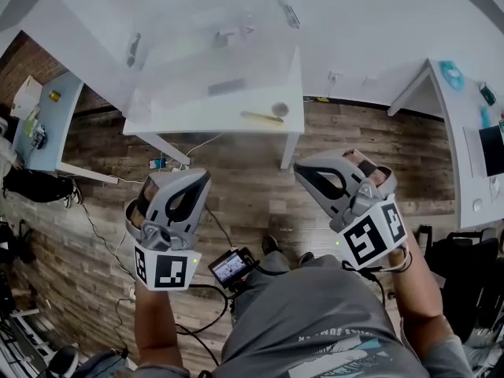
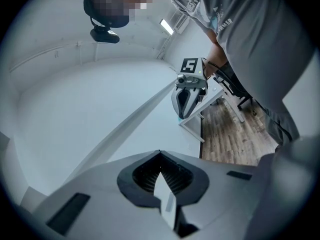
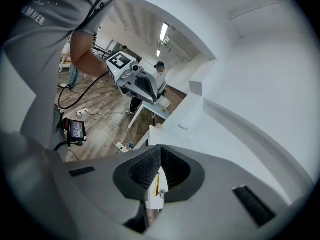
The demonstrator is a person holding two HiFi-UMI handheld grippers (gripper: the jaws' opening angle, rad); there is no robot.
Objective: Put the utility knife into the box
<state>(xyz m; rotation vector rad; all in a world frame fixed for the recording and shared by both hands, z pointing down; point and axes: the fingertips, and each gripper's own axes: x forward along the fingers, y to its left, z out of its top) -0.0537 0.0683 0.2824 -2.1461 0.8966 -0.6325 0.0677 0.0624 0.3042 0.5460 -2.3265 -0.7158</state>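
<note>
Nearest the camera, the person's gray shirt (image 1: 315, 321) fills the bottom of the head view, with a small screen (image 1: 230, 267) hanging at the waist. Both forearms reach forward over the wooden floor (image 1: 252, 176), each hand carrying one tool.

The left tongs (image 2: 160, 153) are closed, their ribbed pads meeting at the tip with nothing between them. The right tongs (image 3: 160, 148) are likewise pressed together and empty (the sliver of yellow seen through their opening is the knife lying far beyond, not something gripped). The two tools are held side by side, well apart from each other and well short of the bench.

Cables (image 1: 110, 246) trail across the floor on the left side.

Further out stands the white bench (image 1: 181, 120). The yellow utility knife (image 1: 261, 117) lies flat near its front edge, outside the box, with a small round thing (image 1: 279, 109) just beside it on the right. Behind the knife, and apart from it, a clear plastic box (image 1: 213, 42) takes up most of the bench top. What it holds is too blurred to tell.

Other benches stand at the far left and far right, and a person (image 1: 31, 186) is at the left one.
</note>
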